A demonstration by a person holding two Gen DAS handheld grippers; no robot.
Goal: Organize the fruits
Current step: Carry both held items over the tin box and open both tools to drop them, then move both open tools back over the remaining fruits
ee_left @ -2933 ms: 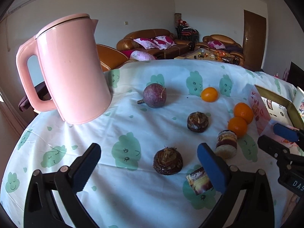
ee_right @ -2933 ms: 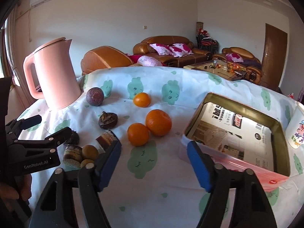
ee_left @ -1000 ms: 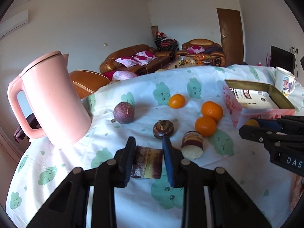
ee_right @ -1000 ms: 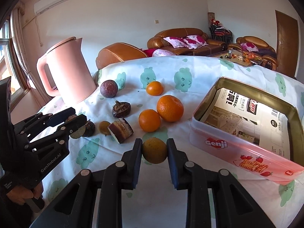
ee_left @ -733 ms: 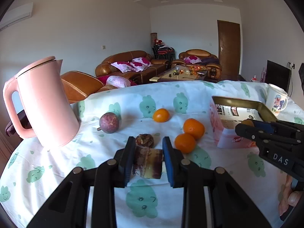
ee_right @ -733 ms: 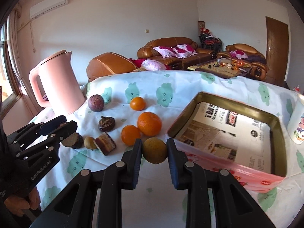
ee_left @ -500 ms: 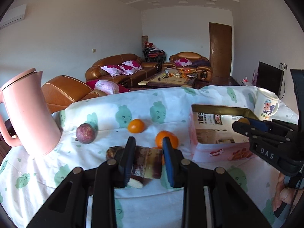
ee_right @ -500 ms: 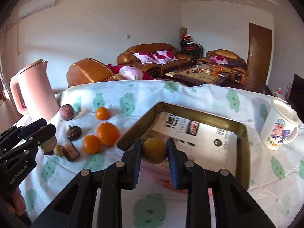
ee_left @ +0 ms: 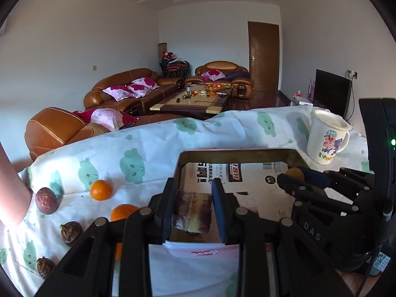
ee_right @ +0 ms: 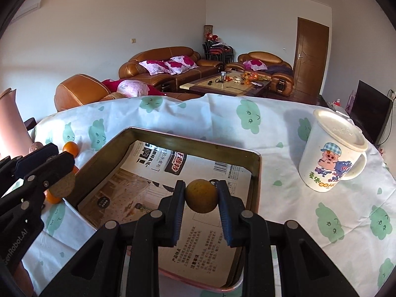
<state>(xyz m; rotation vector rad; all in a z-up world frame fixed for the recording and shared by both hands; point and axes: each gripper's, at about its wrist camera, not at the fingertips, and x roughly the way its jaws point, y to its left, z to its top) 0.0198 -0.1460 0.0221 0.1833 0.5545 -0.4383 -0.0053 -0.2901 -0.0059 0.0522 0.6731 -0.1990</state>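
My left gripper (ee_left: 194,214) is shut on a purple and cream cut fruit piece (ee_left: 192,212), held over the near left edge of the newspaper-lined pink tin (ee_left: 237,151). My right gripper (ee_right: 201,196) is shut on a small round brown-yellow fruit (ee_right: 201,195), held above the tin (ee_right: 256,170), over its newspaper lining. The right gripper also shows in the left wrist view (ee_left: 294,177), and the left gripper in the right wrist view (ee_right: 60,170). Oranges (ee_left: 101,190), a purple passion fruit (ee_left: 46,200) and dark brown fruits (ee_left: 71,229) lie on the cloth left of the tin.
A lidded white cartoon mug (ee_right: 333,153) stands right of the tin. A pink kettle (ee_right: 8,123) stands at the far left. The table has a white cloth with green cloud prints (ee_right: 247,116). Sofas and a coffee table are beyond.
Both grippers have moved right from the fruit pile to over the tin, each still holding its fruit. The kettle has slid out to the left edge of view.
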